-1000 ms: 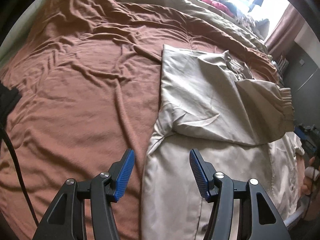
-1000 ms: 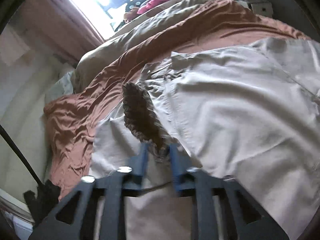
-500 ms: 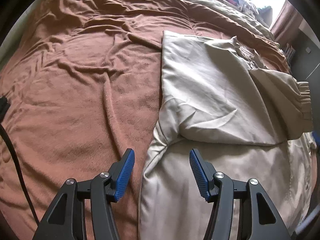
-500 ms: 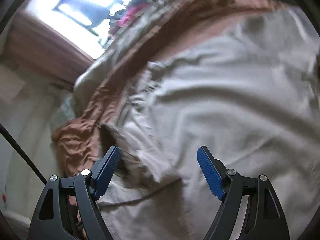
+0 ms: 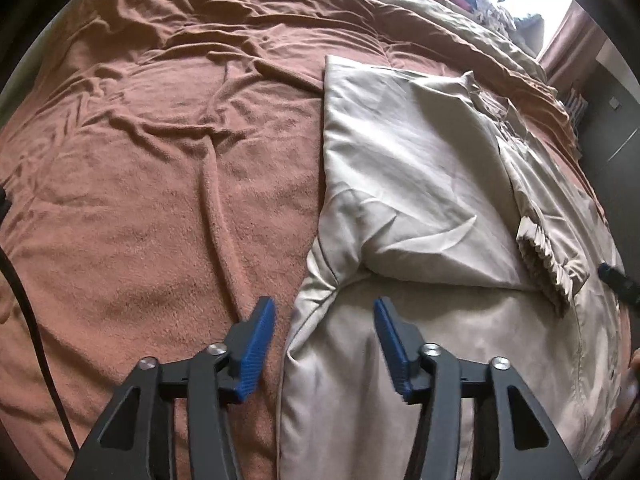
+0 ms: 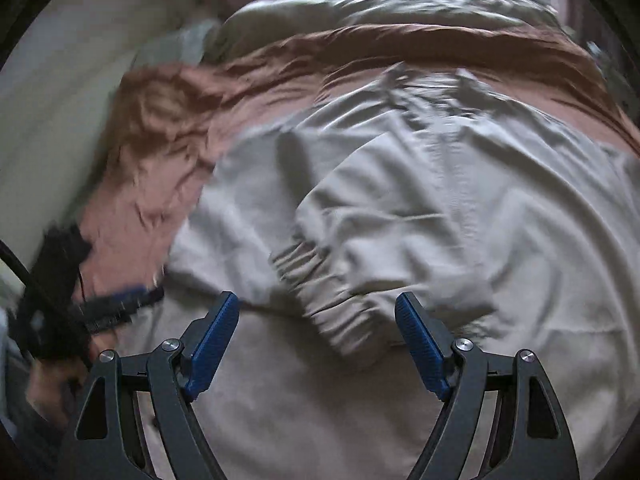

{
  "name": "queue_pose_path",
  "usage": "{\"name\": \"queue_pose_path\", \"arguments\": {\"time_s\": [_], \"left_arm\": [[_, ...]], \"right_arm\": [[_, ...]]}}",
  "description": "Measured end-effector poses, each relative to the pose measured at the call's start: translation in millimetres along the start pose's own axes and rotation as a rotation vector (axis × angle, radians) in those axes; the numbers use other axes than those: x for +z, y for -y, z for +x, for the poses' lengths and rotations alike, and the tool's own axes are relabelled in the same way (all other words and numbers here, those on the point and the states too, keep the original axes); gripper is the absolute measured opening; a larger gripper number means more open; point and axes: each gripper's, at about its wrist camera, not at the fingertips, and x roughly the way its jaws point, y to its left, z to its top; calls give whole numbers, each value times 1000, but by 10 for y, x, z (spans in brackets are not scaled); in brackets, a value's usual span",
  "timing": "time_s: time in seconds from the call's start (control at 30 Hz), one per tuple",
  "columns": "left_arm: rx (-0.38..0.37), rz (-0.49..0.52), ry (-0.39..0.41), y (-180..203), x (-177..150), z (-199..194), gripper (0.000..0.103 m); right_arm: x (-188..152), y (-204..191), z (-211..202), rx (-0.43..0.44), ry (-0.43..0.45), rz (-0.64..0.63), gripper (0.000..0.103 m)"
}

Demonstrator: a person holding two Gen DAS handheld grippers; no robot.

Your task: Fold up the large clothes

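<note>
A large beige jacket of thin shiny fabric lies spread on the rust-brown fleece blanket covering the bed, toward the blanket's right side in the left wrist view. One sleeve is folded across the jacket body, its gathered elastic cuff resting near the jacket's right edge. The jacket's left edge runs as a straight fold line down the blanket.

Left gripper: black frame, blue ribbed pads, jaws spread apart, holding nothing. It hovers over the jacket's left edge, one pad above blanket, the other above jacket fabric.

Right gripper: jaws wide apart, empty, poised just over the elastic cuff of the folded sleeve; contact with the cuff cannot be told, view is motion-blurred. The left gripper shows as a dark blur at the jacket's left edge in that view.

An olive-tan duvet lies bunched along the blanket's far edge. A black cable crosses the blanket's left edge.
</note>
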Motion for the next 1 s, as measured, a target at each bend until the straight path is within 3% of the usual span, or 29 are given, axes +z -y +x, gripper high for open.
{"name": "queue_pose_path", "arguments": {"time_s": [0.13, 0.17, 0.2, 0.27, 0.3, 0.4, 0.63, 0.73, 0.9, 1.0], "left_arm": [[-11, 17, 7, 36, 14, -5, 47], [-6, 26, 8, 51, 23, 1, 47], [-2, 32, 7, 60, 34, 10, 46], [9, 44, 4, 78, 52, 31, 41], [14, 48, 5, 79, 61, 39, 39], [25, 45, 7, 48, 89, 66, 31], [32, 34, 14, 21, 103, 74, 25], [35, 24, 18, 13, 99, 64, 24], [41, 21, 19, 18, 99, 58, 23], [54, 26, 22, 32, 98, 53, 23]], "right_arm": [[-62, -84, 378, -132, -113, -61, 79], [-57, -88, 452, -166, -132, -69, 70], [-61, -87, 524, -203, -144, -84, 38], [-49, -22, 571, -256, -150, -82, 26], [-26, 31, 529, -224, -133, -58, 19], [75, 221, 280, -187, -36, 23, 10], [-21, 931, -476, -105, 175, 287, 8], [-134, 1315, -632, -27, 215, 413, 8], [-373, 1761, -642, 5, 227, 571, 7], [-516, 1890, -586, -52, 209, 624, 6]]}}
